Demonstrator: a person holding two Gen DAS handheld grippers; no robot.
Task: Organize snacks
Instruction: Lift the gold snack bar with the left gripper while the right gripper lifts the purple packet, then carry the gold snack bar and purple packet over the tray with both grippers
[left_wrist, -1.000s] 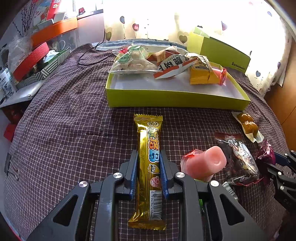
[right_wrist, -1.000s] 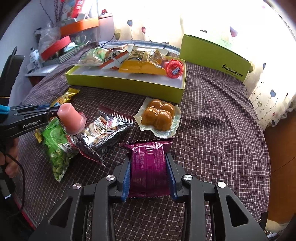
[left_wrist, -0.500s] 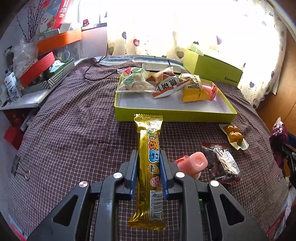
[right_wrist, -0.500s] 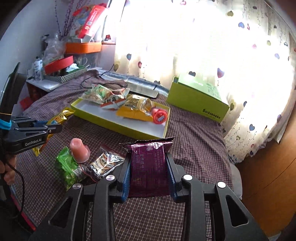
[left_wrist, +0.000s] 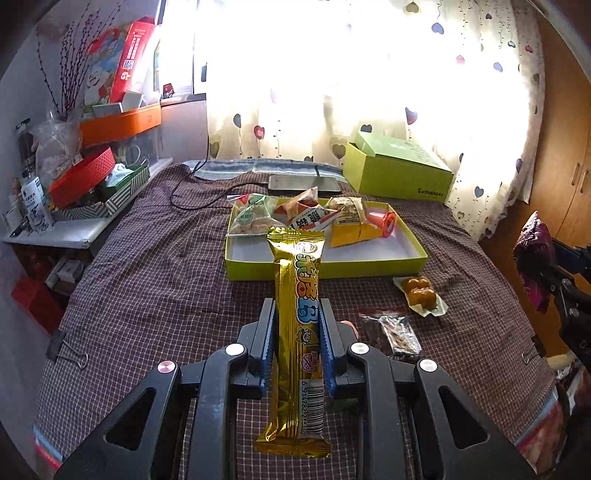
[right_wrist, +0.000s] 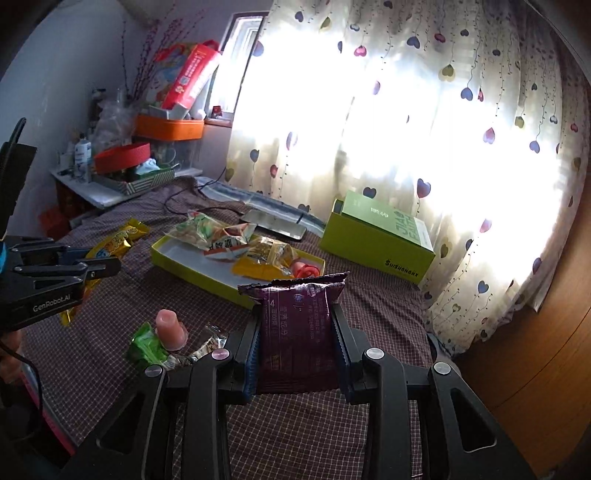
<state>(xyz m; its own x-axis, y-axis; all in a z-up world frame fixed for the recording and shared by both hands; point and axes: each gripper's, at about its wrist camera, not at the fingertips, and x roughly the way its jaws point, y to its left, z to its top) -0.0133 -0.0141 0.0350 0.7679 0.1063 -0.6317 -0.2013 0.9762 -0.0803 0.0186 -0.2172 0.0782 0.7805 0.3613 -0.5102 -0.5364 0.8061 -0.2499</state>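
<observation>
My left gripper (left_wrist: 297, 325) is shut on a long gold snack bar (left_wrist: 300, 314) and holds it raised above the checked cloth, short of the yellow-green tray (left_wrist: 332, 266). My right gripper (right_wrist: 297, 325) is shut on a purple snack packet (right_wrist: 297, 332), also raised. The tray (right_wrist: 199, 271) holds several snack bags and a red jelly cup (left_wrist: 382, 221). On the cloth lie a pink jelly cup (right_wrist: 168, 328), a green packet (right_wrist: 146, 347), a silver packet (left_wrist: 397, 330) and a clear pack of brown cakes (left_wrist: 419, 293).
The tray's green lid box (left_wrist: 399, 171) stands at the back right by the curtain. A cable (left_wrist: 192, 201) and a grey flat device (left_wrist: 303, 183) lie behind the tray. A cluttered side shelf (left_wrist: 74, 206) stands left. A binder clip (left_wrist: 68, 350) grips the cloth's left edge.
Both grippers have risen well above the cloth with their snacks; the tray and the loose snacks now look farther away and lower. Both grips are unchanged.
</observation>
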